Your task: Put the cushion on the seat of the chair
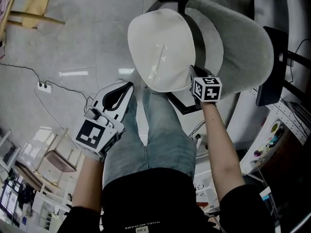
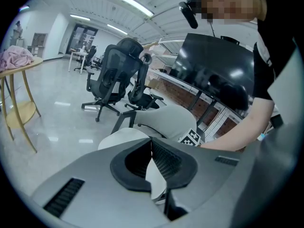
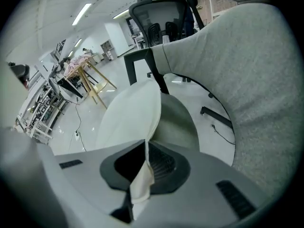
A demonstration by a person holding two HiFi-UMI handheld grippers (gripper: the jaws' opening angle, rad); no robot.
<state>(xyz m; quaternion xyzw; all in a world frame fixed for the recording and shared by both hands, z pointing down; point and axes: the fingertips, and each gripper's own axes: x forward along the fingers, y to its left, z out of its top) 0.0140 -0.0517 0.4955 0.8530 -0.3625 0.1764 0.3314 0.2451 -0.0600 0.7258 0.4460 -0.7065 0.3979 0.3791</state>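
Note:
A round white cushion (image 1: 163, 52) hangs tilted over the grey padded chair (image 1: 243, 47). It covers part of the seat (image 1: 211, 42). My right gripper (image 1: 193, 73) is shut on the cushion's near right edge. In the right gripper view the white fabric (image 3: 142, 175) is pinched between its pads, and the cushion (image 3: 130, 118) rises from them above the seat (image 3: 178, 122). My left gripper (image 1: 129, 85) is lower left of the cushion, a little apart from its edge, with the jaws shut and nothing held. In the left gripper view (image 2: 152, 144) the cushion (image 2: 123, 137) lies just beyond its tips.
The person's jeans-clad legs (image 1: 160, 130) stand right in front of the chair's black frame (image 1: 182, 106). A wooden side table (image 1: 24, 8) is far left, with a power strip and cable (image 1: 43, 86) on the floor. A black monitor (image 1: 272, 67) and desk are at the right. Office chairs (image 2: 111, 75) stand behind.

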